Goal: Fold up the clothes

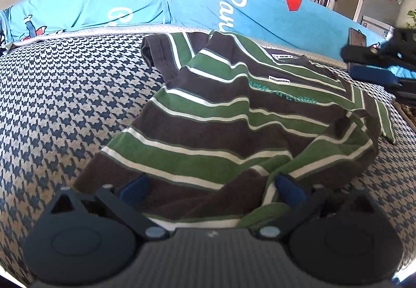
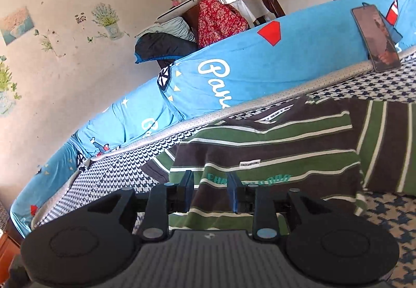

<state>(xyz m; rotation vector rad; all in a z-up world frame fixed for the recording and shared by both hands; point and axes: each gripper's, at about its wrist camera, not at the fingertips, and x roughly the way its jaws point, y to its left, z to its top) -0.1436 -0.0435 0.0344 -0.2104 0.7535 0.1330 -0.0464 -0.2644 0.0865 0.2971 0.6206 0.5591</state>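
A green, dark grey and white striped shirt (image 1: 234, 116) lies partly folded on a houndstooth cushion (image 1: 65, 106). My left gripper (image 1: 212, 187) is open, its blue fingers (image 1: 135, 187) spread wide at the shirt's near hem, with cloth lying between and over them. In the right wrist view the same shirt (image 2: 273, 152) lies ahead. My right gripper (image 2: 210, 191) is open, low over the shirt's near edge, with cloth under the gap between its fingertips. The right gripper also shows at the far right of the left wrist view (image 1: 377, 61).
A blue printed backrest (image 1: 208, 1) runs behind the cushion. A phone (image 2: 377, 38) leans against it at the right. Clothes (image 2: 215, 20) are piled beyond the backrest. The cushion's right edge (image 1: 405, 116) drops off near the shirt's sleeve.
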